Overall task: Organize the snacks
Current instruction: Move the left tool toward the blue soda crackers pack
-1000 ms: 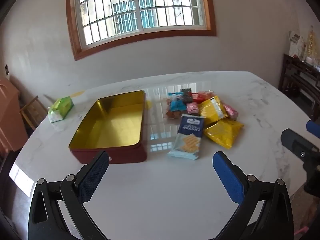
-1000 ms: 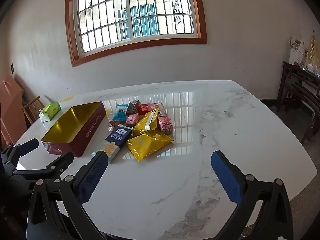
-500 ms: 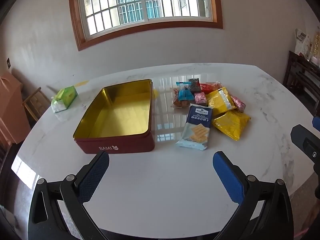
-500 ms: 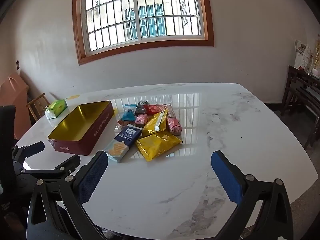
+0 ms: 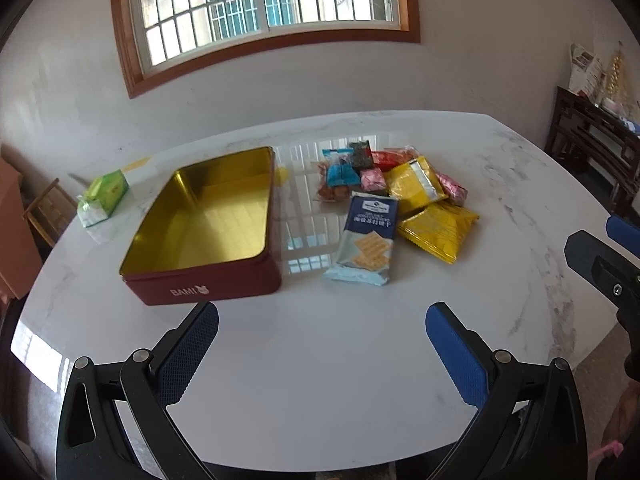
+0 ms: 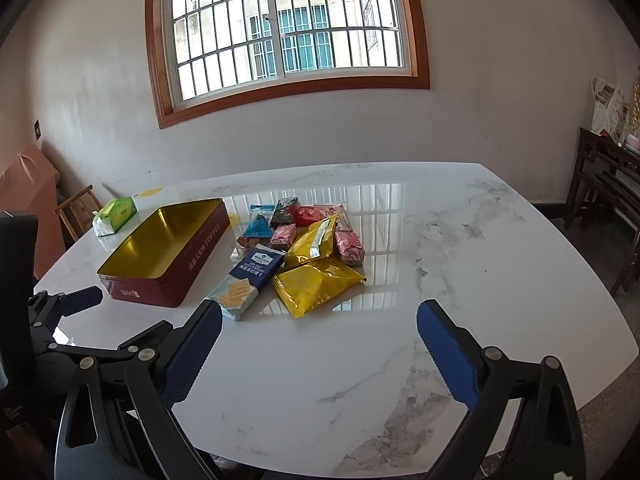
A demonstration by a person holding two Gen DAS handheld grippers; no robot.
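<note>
Snacks (image 5: 384, 196) lie heaped on the bench (image 5: 320, 360) just right of the empty tin (image 5: 208, 220), the rear packets half buried and unreadable. Both grippers, left (image 5: 322, 344) and right (image 6: 319, 344), hover with jaws wide apart, holding nothing. Compared with a second ago, the left view sits higher, showing the tin's front label.

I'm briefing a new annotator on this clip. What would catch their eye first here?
Likely the open red tin with its shiny gold inside, empty, on the left of the white marble table. Just right of it lies a bright pile of snack packets, the blue cracker pack nearest. Both hand-held grippers (left, right) hover open, holding nothing.
</note>
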